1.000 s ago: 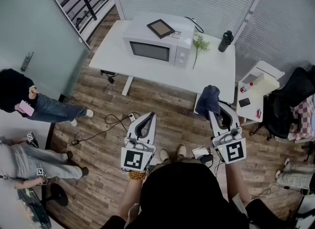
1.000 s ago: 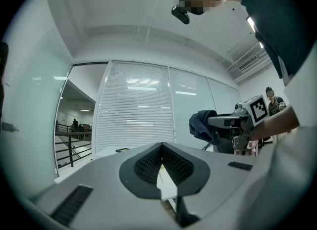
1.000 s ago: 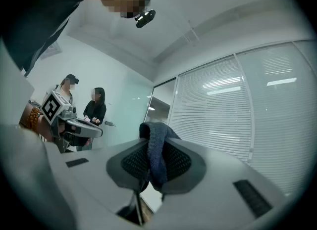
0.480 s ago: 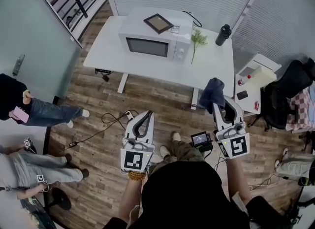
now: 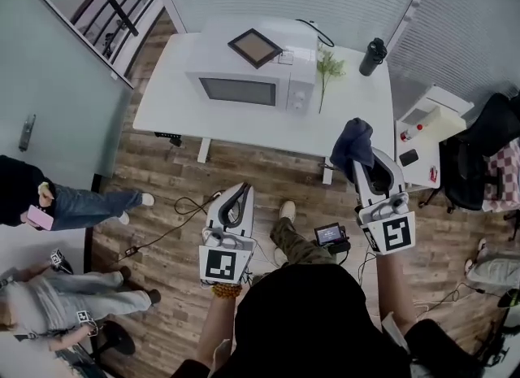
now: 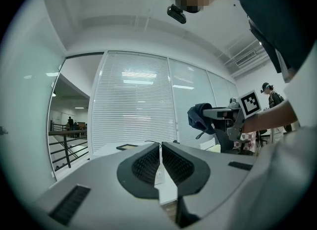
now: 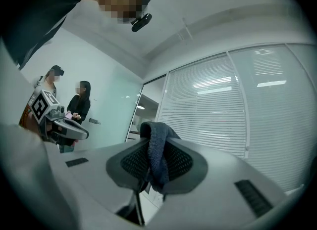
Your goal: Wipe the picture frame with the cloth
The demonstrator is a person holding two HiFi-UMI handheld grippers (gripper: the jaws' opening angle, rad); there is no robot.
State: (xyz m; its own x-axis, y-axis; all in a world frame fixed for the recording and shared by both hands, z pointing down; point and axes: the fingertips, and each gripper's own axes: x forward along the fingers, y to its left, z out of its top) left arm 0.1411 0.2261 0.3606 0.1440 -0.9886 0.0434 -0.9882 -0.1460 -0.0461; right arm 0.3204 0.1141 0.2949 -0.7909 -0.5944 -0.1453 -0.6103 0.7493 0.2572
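Dark blue cloth (image 5: 351, 147), one piece, is pinched in the right gripper (image 5: 366, 161), well short of the one white microwave (image 5: 244, 84). One picture frame (image 5: 255, 47) lies on top of the microwave, whose door is closed. One black bottle (image 5: 373, 56) stands to its right. The left gripper (image 5: 242, 191) has its jaws pressed together on nothing.

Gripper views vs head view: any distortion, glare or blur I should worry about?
Left gripper view: heavy fisheye, black corners, blinds bowed, with bright light streaks on them. Right gripper view: same warp and streaks; cloth between the jaws reads sharp. Head view: even light, edges bend mildly, picture frame on the microwave is crisp, no smear.
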